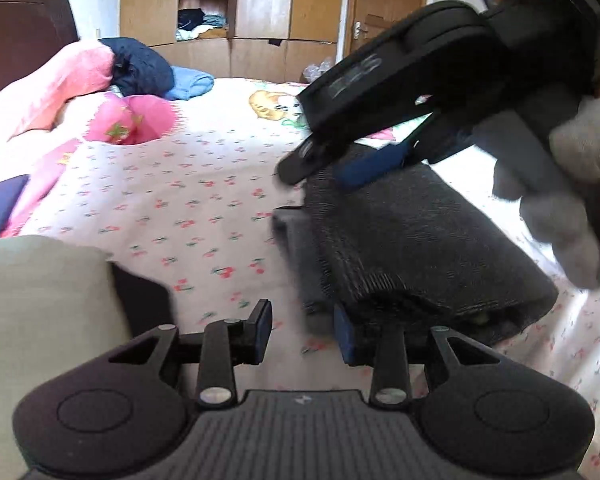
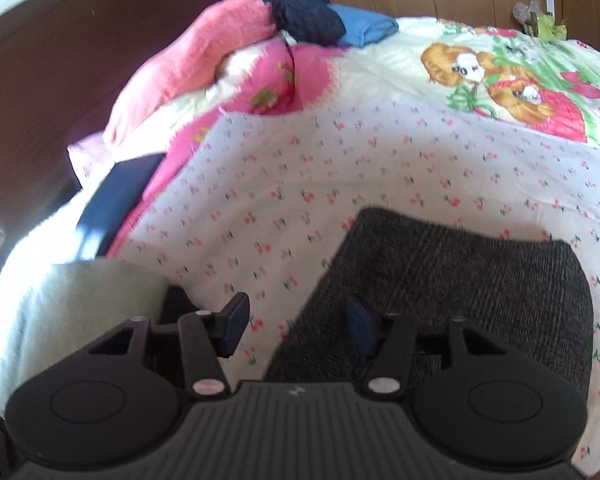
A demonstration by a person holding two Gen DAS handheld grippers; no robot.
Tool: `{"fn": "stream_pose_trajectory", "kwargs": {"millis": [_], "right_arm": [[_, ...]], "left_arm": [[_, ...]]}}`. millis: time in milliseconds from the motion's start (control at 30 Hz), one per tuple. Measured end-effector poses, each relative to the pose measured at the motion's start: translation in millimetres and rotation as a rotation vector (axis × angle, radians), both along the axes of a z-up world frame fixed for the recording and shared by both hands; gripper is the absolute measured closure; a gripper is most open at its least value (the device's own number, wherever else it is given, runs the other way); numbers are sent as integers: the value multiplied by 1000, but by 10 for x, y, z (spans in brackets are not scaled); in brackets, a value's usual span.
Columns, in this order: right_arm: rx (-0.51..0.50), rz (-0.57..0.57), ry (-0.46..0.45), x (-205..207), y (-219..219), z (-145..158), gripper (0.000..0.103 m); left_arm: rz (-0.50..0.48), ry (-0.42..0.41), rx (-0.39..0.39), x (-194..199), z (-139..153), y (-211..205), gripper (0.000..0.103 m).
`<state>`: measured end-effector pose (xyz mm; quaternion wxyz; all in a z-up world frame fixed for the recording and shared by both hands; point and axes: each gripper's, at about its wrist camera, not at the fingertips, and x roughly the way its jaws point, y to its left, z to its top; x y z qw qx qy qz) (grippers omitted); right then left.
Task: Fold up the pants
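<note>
Folded pants lay on the bed, long axis near-to-far, just right of the left gripper; right gripper above them. Both stood parted, empty.

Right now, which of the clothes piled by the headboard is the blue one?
The light blue garment, rightmost in the pile, beside the navy garment and pink blanket.
</note>
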<state>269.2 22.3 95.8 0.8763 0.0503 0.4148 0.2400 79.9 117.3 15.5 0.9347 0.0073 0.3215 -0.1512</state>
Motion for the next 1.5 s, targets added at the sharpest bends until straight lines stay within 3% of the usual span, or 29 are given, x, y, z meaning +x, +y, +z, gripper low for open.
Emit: {"fn": "stream_pose_trajectory", "kwargs": {"millis": [133, 267, 367, 467, 567, 667, 867, 967, 1067, 1200, 1300, 1400, 1500], "right_arm": [[-14, -46, -48, 43, -192, 60, 48], [-44, -65, -32, 226, -267, -34, 47], [-86, -37, -23, 452, -157, -196, 47], [-113, -9, 4, 606, -52, -387, 46], [-76, -8, 47, 709, -65, -580, 45], [-45, -8, 52, 728, -102, -684, 44], [47, -53, -31, 375, -488, -261, 44], [28, -79, -58, 96, -814, -127, 44], [-16, -60, -86, -234, -1052, -78, 44], [-39, 45, -100, -635, -1060, -110, 43], [-86, 132, -149, -854, -838, -180, 43], [-78, 154, -83, -881, -658, -380, 43], [-49, 126, -43, -846, -637, -577, 42]], "left_arm": [[30, -43, -38, -47, 192, 137, 55], [-9, -128, -104, 98, 351, 1, 51], [-48, -142, -74, 300, 274, -233, 51], [-57, -87, -14, 463, 103, -383, 52], [-53, -2, 43, 543, -91, -439, 52], [-53, 10, 66, 513, -130, -474, 51], [-57, -20, 68, 414, 63, -487, 51], [-32, -34, 62, 384, 116, -400, 51], [5, 7, 23, 414, 112, -271, 50], [17, 58, -35, 506, 116, -169, 50], [-14, 46, 31, 597, 109, -263, 51], [-37, 57, 109, 674, 28, -344, 50], [-29, 86, 120, 725, -95, -332, 45]]}}
